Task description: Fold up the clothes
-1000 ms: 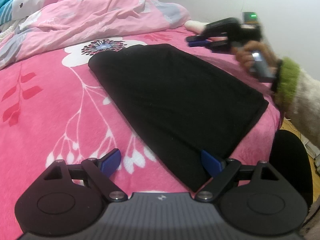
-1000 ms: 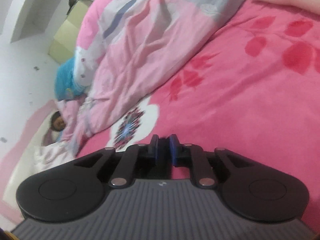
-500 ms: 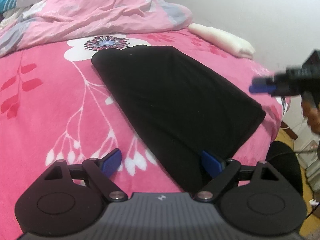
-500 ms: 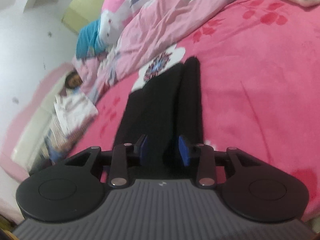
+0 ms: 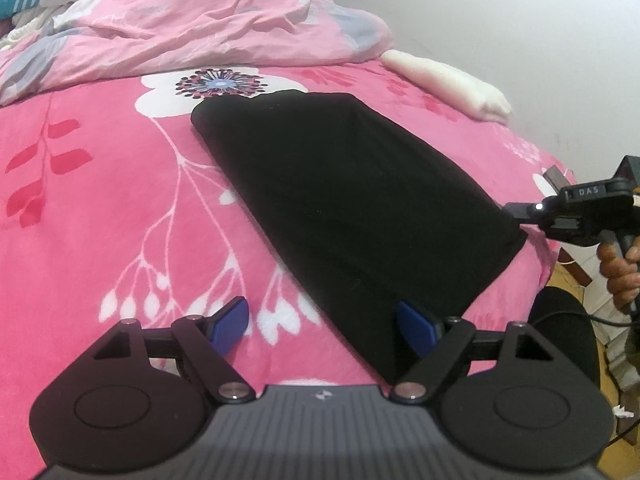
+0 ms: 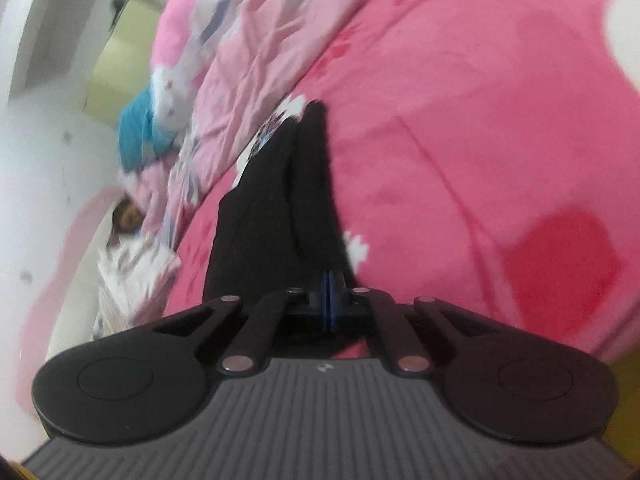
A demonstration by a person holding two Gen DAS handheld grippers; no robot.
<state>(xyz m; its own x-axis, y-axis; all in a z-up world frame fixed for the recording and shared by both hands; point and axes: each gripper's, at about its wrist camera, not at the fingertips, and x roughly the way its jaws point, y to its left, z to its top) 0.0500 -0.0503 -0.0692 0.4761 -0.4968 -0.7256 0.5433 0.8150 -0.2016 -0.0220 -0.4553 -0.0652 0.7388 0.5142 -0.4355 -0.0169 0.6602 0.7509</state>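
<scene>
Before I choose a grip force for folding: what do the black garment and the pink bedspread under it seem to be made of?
The black garment looks like a soft matte knit, possibly cotton jersey: it shows no sheen and lies limp with rounded folded edges. The pink bedspread looks like plush fleece or flannel: its floral print has fuzzy, slightly blurred edges and a velvety surface. Neither can be confirmed by sight alone.

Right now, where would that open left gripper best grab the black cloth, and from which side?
Probably the near corner of the black garment, approached low from the bed's front edge. The cloth lies flat and tapers there, right between the left gripper's spread fingers.
</scene>
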